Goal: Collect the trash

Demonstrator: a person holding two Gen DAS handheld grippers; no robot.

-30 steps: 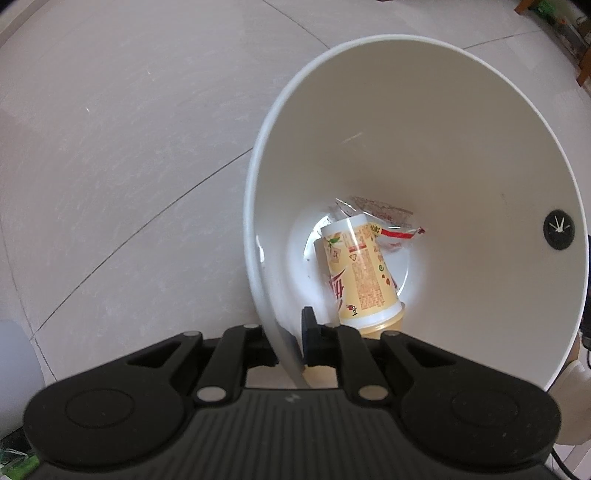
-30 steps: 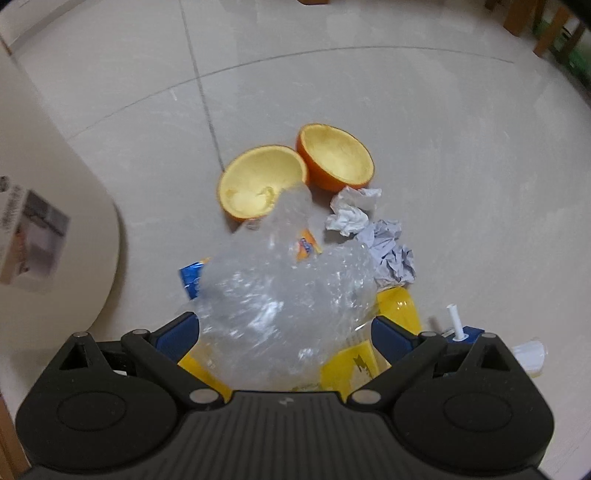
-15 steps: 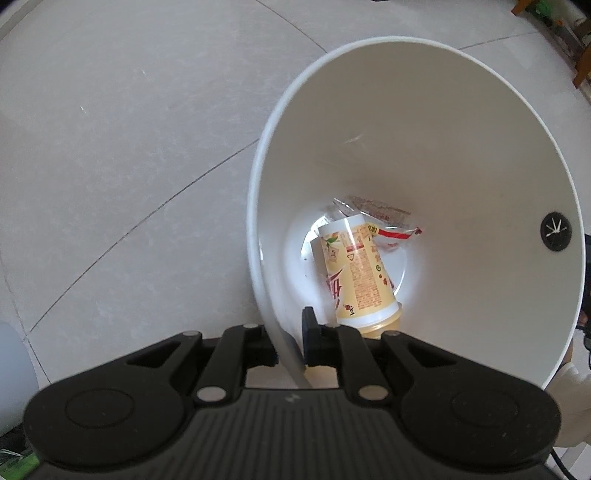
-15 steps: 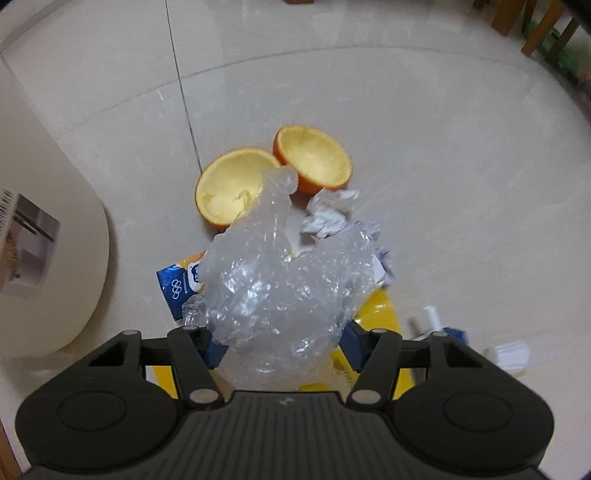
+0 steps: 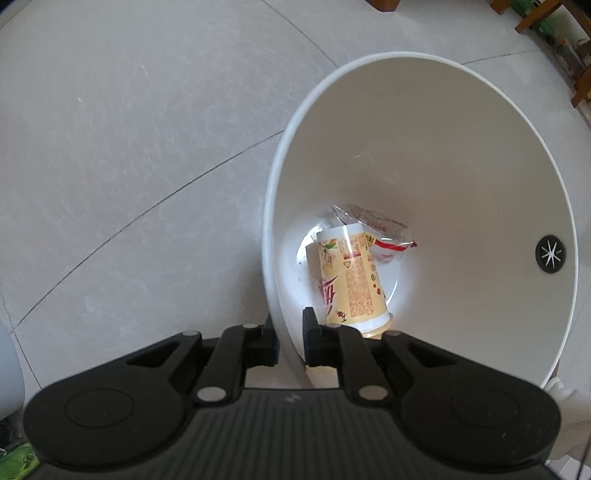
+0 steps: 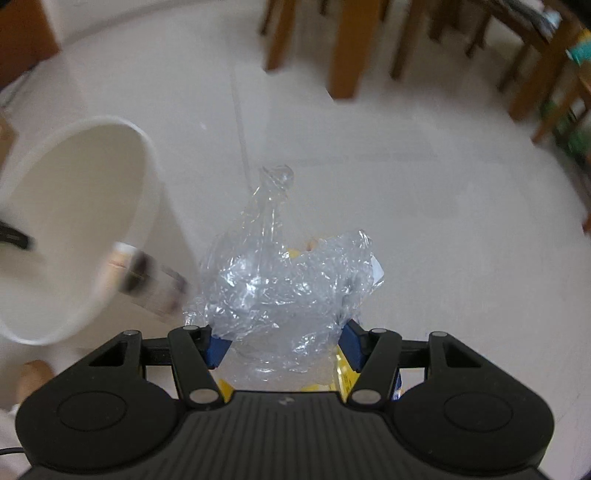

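My left gripper [image 5: 289,341] is shut on the near rim of a white trash bin [image 5: 424,155], which I see from straight above. A yellow printed cup [image 5: 351,275] and a clear wrapper [image 5: 380,229] lie at the bin's bottom. My right gripper [image 6: 282,341] is shut on a crumpled clear plastic bag [image 6: 284,280], held up in the air, with yellow packaging showing under it. The same white bin [image 6: 74,221] stands to the left of the bag in the blurred right wrist view.
Pale tiled floor [image 5: 129,166] surrounds the bin. Wooden chair and table legs [image 6: 347,48] stand at the far side of the room. A dark wooden piece [image 6: 22,33] fills the upper left corner.
My right gripper closed on the plastic bag and lifted it well off the floor; the orange peels and paper scraps dropped out of view. The left gripper kept its hold on the bin rim.
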